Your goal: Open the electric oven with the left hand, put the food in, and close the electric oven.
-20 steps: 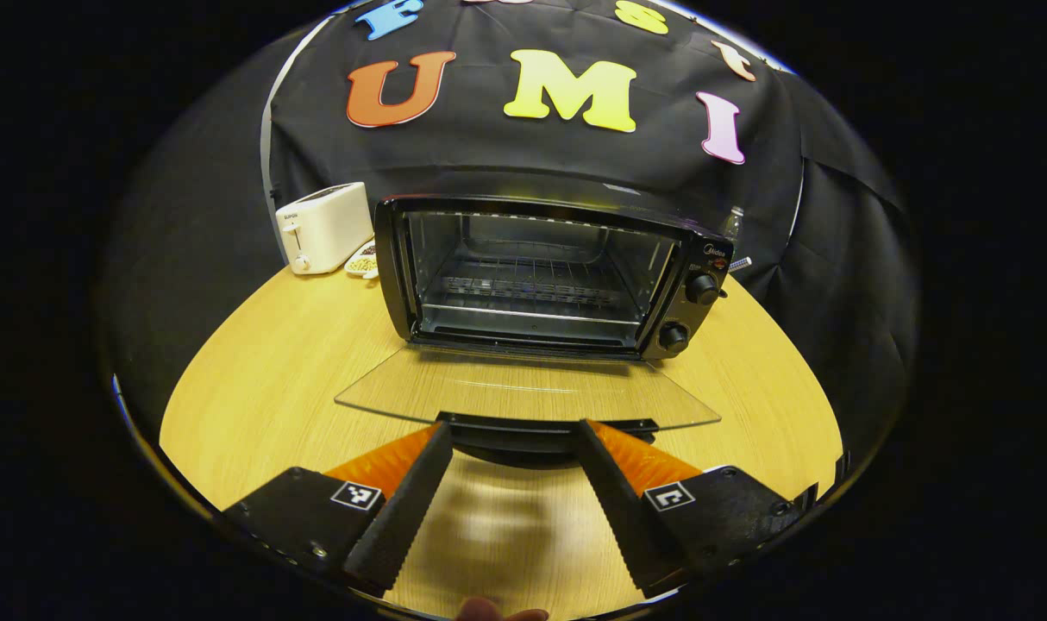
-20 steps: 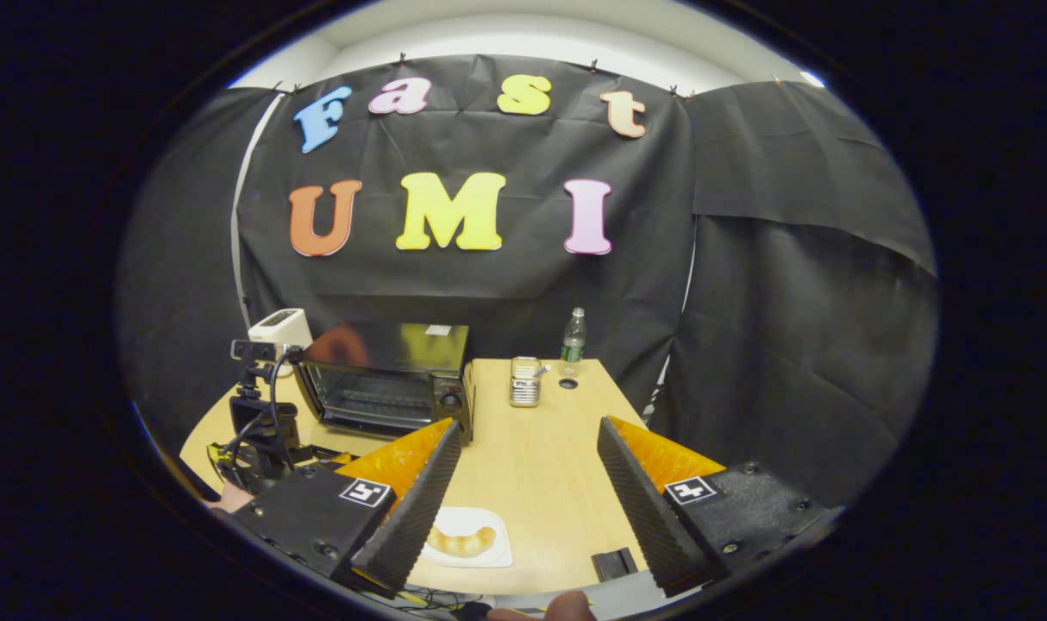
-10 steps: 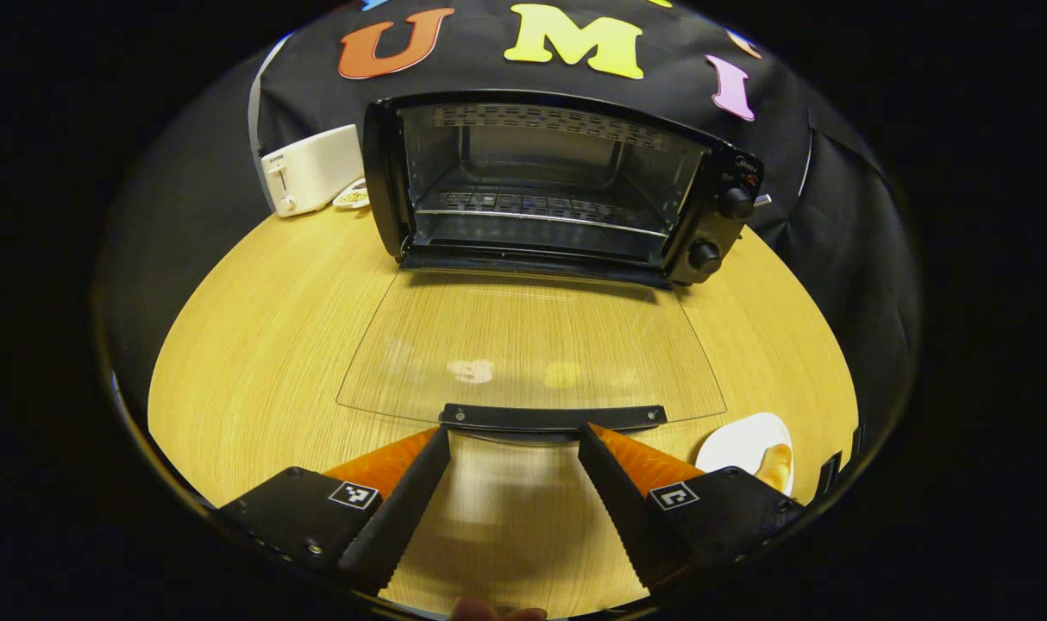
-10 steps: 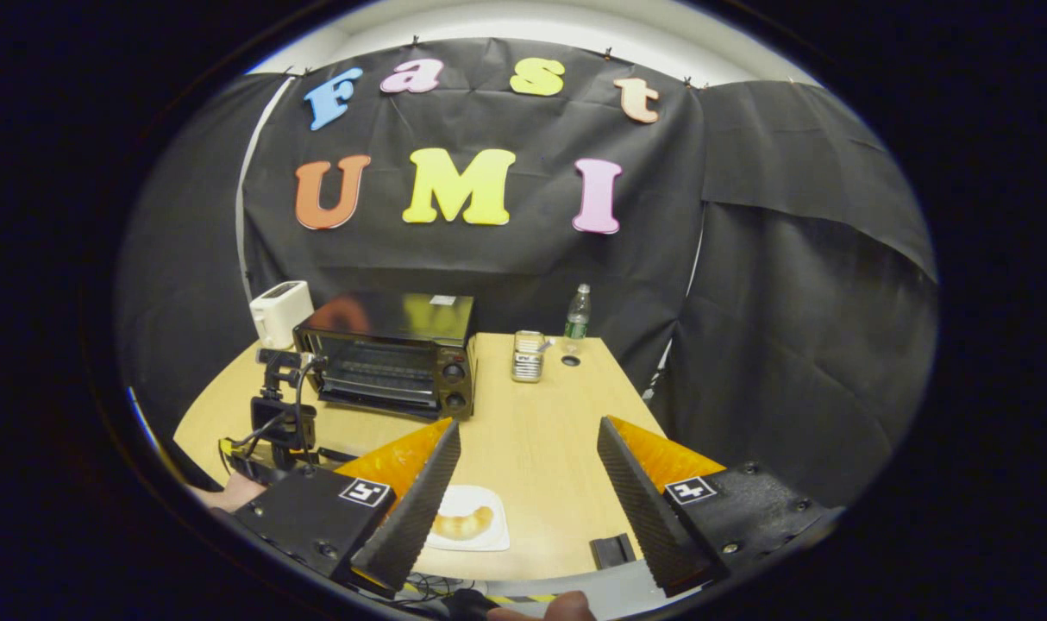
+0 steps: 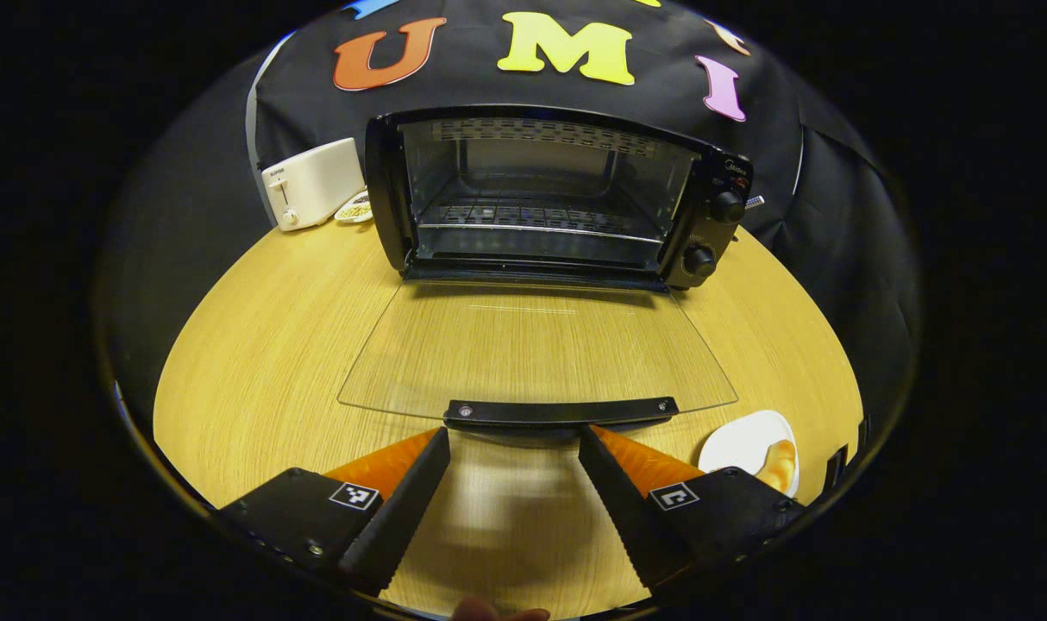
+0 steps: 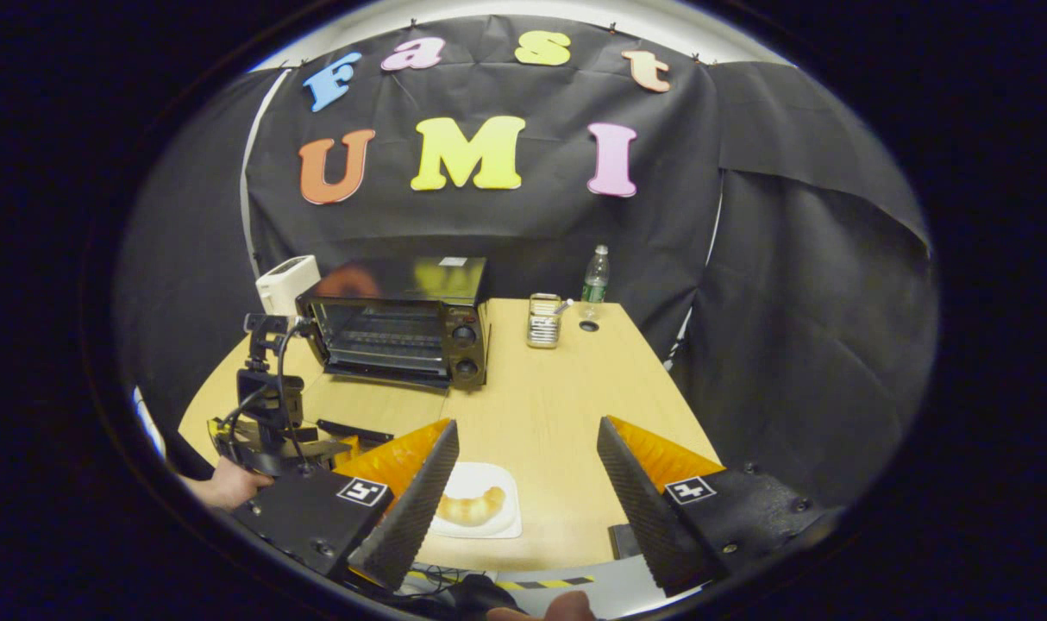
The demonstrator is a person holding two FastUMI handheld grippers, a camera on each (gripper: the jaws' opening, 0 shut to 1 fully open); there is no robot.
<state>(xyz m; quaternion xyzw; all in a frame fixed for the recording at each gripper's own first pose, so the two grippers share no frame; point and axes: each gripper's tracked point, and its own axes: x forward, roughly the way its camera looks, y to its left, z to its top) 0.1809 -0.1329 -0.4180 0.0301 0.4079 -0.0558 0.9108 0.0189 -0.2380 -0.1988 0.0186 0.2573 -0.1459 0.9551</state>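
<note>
- Oven on desk, at 12 o'clock in the left gripper view; cavity open, wire rack inside bare.
- Glass door folded down flat toward the camera, black handle along its near edge.
- Left gripper spread apart, clamped on nothing; fingertips just short of the door handle, contact with it not discernible.
- Croissant on white plate, at 4 o'clock in the left gripper view, near the desk's front edge.
- Same croissant on plate in the right gripper view, at 6 o'clock, just beside the left finger of the right gripper.
- Right gripper spread apart, holding nothing, above the desk's near edge.
- White toaster at 10 o'clock of the oven in the left gripper view.
- Water bottle and metal holder at 1 o'clock of the oven in the right gripper view.
</note>
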